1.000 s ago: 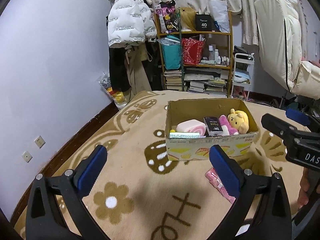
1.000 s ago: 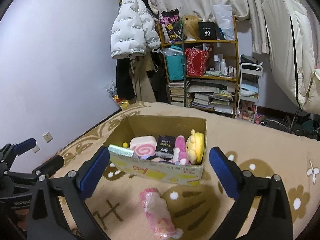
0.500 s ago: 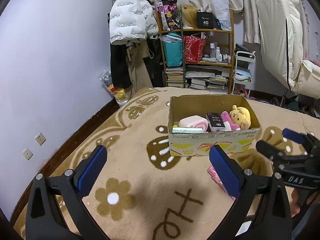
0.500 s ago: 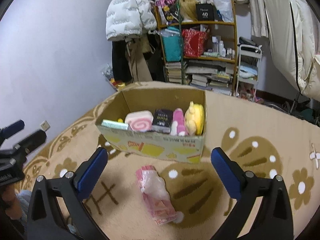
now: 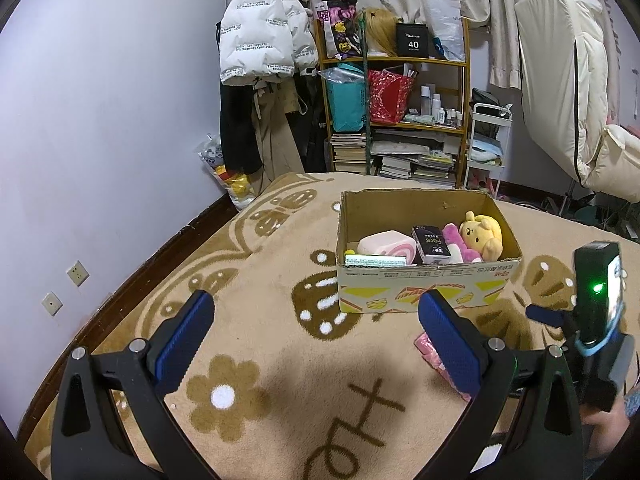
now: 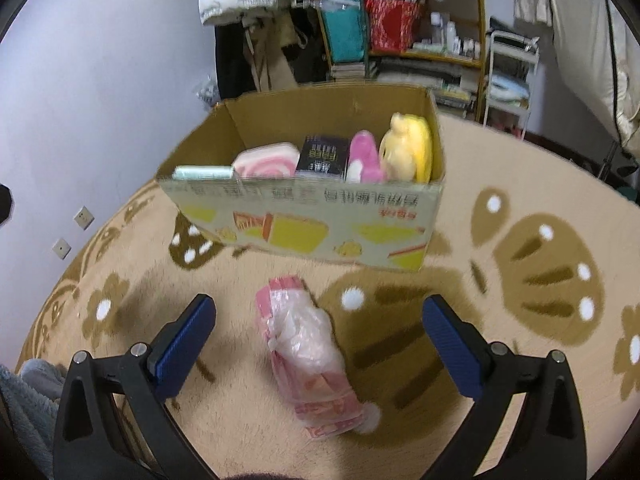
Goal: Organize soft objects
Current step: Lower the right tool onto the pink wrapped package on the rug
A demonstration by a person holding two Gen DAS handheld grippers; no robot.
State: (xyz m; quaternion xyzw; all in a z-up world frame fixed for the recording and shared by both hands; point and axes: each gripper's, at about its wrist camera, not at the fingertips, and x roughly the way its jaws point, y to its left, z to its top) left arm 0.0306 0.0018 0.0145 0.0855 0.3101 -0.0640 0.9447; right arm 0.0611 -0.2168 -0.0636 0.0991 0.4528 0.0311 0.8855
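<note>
Right wrist view shows the right hand-held gripper (image 6: 318, 344) spread wide and released, its blue pads on either side of a pink plastic-wrapped pack (image 6: 310, 360) lying on the patterned carpet (image 6: 540, 208) between and just ahead of them, touching neither. Beyond the pack stands a cardboard box (image 6: 312, 224) holding a pink roll cushion (image 6: 266, 160), a black packet (image 6: 322, 156), a pink plush (image 6: 362, 158) and a yellow plush (image 6: 408, 150). Left wrist view has the left hand-held gripper (image 5: 316, 342) also released, holding nothing, with the box (image 5: 424, 288) ahead and slightly right, and the pack (image 5: 426, 346) partly hidden behind its right finger.
</note>
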